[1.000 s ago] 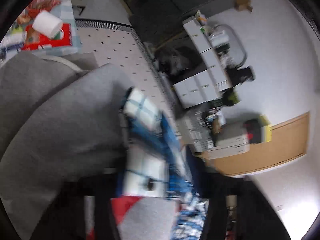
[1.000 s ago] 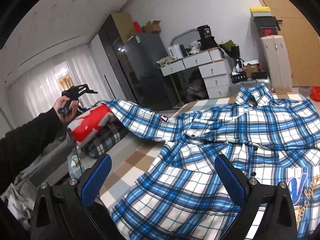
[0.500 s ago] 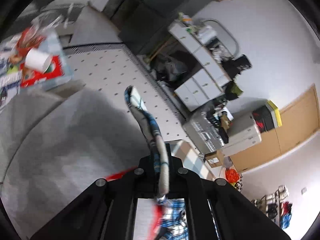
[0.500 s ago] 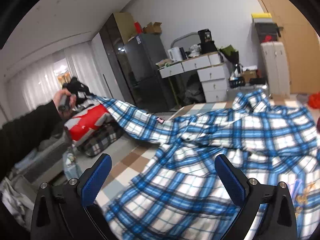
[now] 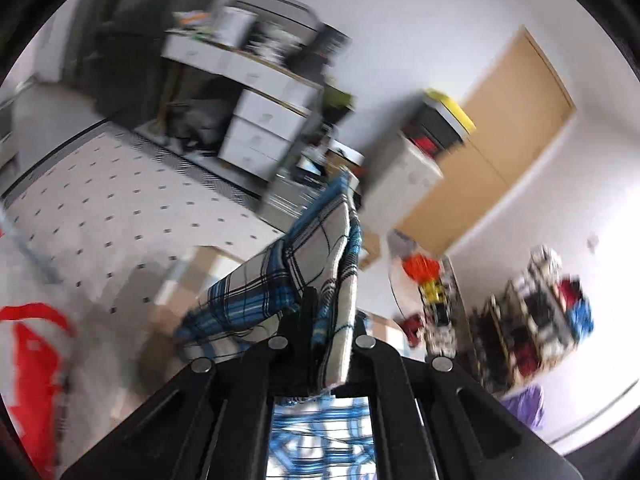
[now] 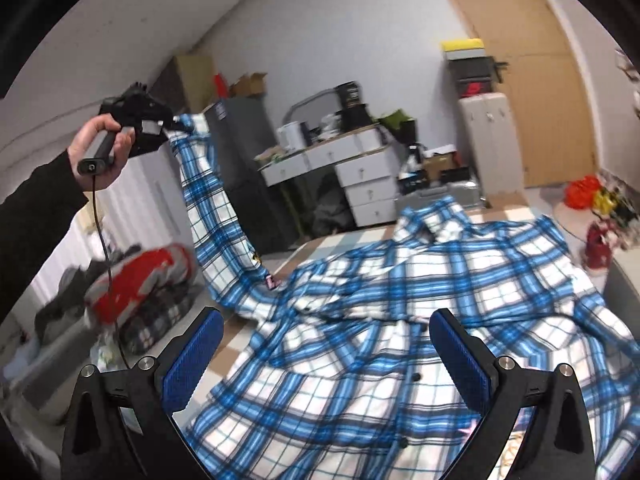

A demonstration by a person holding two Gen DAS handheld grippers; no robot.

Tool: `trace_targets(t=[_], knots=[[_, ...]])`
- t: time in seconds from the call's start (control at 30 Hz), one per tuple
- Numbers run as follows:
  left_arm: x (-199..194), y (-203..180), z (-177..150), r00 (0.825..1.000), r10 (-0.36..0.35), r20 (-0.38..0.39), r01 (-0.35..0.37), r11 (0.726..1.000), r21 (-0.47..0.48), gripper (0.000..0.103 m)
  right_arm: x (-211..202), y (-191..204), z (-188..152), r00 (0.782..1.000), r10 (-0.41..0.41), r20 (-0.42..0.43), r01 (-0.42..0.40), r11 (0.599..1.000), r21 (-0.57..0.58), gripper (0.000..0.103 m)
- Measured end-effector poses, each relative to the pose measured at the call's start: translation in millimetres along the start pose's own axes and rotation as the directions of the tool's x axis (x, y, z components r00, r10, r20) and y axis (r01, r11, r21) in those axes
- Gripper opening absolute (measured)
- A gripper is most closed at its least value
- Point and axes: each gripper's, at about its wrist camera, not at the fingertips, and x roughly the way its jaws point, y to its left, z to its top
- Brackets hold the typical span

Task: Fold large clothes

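While the left gripper (image 6: 170, 122), fingers pinching the cuff, holds one sleeve (image 6: 208, 216) above the plaid shirt (image 6: 400, 320) spread on the bed, the sleeve-fold step is in hand; next, lay it across the shirt's front. Right gripper (image 6: 326, 358): fingers spread, empty, over the shirt.

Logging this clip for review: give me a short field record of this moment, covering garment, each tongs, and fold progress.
garment: blue plaid shirt, spread flat, front up, collar away from the camera
sleeve: one sleeve lifted off the surface, cuff high
left tongs: shut on the sleeve cuff
right tongs: open, above the shirt body, holding nothing
fold progress: no fold made yet; other sleeve lies spread
background: red and grey bundle beside the shirt
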Motion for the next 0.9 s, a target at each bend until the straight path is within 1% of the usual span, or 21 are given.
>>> trace_targets(t=[0.03,0.07,0.17,0.27,0.3,0.33,0.37,0.4,0.47,0.5,0.53,0.57,0.63,0.67,0.73,0.77,0.83,0.87,0.9], knots=[[10,-11,-2,1.000,-0.007,-0.021,0.007,1.000,0.016,0.000,-3,-5,3,1.000,-0.004,0.011,0.004,1.000,0.023,0.103],[31,-34,-12,0.999,-0.011,-0.051,0.013,0.999,0.037,0.000,-9,-12,6,1.000,-0.010,0.025,0.008,0.998,0.059,0.103],[86,-73,-40,0.989,-0.029,-0.145,0.042,0.995,0.092,0.000,-29,-38,15,0.995,-0.066,0.076,0.053,0.986,0.160,0.103],[144,-102,-84,0.963,-0.042,-0.266,0.079,0.988,0.132,0.000,-49,-62,23,0.985,-0.112,0.132,0.077,0.967,0.243,0.103],[164,-111,-102,0.953,-0.036,-0.300,0.086,0.984,0.153,0.000,-57,-72,25,0.978,-0.141,0.151,0.096,0.958,0.272,0.103],[178,-119,-111,0.946,-0.026,-0.324,0.083,0.983,0.166,0.000,-62,-77,26,0.973,-0.165,0.161,0.114,0.951,0.287,0.103],[198,-125,-127,0.933,-0.018,-0.359,0.086,0.980,0.177,0.000,-70,-86,28,0.963,-0.208,0.173,0.148,0.939,0.310,0.103],[222,-130,-150,0.915,-0.011,-0.402,0.096,0.977,0.192,0.000,-77,-94,29,0.950,-0.254,0.182,0.183,0.924,0.335,0.103],[253,-133,-187,0.895,0.010,-0.446,0.098,0.971,0.217,0.000,-88,-105,30,0.935,-0.288,0.206,0.197,0.907,0.372,0.103],[270,-134,-204,0.878,0.019,-0.479,0.102,0.969,0.224,0.000,-93,-111,31,0.930,-0.297,0.219,0.196,0.901,0.388,0.103],[284,-133,-222,0.862,0.030,-0.506,0.104,0.967,0.235,0.000,-95,-114,32,0.926,-0.303,0.225,0.198,0.897,0.395,0.103],[297,-131,-239,0.850,0.045,-0.525,0.104,0.962,0.252,0.000,-98,-117,32,0.922,-0.310,0.232,0.200,0.894,0.401,0.103],[314,-126,-269,0.835,0.080,-0.545,0.102,0.950,0.295,0.000,-101,-122,34,0.921,-0.308,0.240,0.194,0.894,0.403,0.103],[321,-121,-281,0.824,0.098,-0.558,0.097,0.946,0.309,0.000,-101,-123,35,0.921,-0.306,0.240,0.192,0.895,0.403,0.103],[329,-112,-300,0.791,0.135,-0.597,0.088,0.940,0.328,0.001,-102,-122,36,0.921,-0.300,0.247,0.184,0.897,0.403,0.103],[329,-108,-305,0.779,0.136,-0.612,0.095,0.939,0.330,0.003,-101,-121,36,0.924,-0.293,0.247,0.180,0.900,0.396,0.103],[318,-108,-306,0.769,0.097,-0.632,0.146,0.936,0.321,0.013,-98,-117,36,0.927,-0.284,0.244,0.180,0.909,0.375,0.103],[309,-106,-302,0.761,0.072,-0.644,0.180,0.931,0.317,0.028,-96,-114,37,0.928,-0.281,0.243,0.181,0.913,0.365,0.103],[298,-104,-294,0.760,0.034,-0.649,0.225,0.924,0.311,0.048,-95,-113,36,0.929,-0.279,0.244,0.181,0.916,0.358,0.103]])
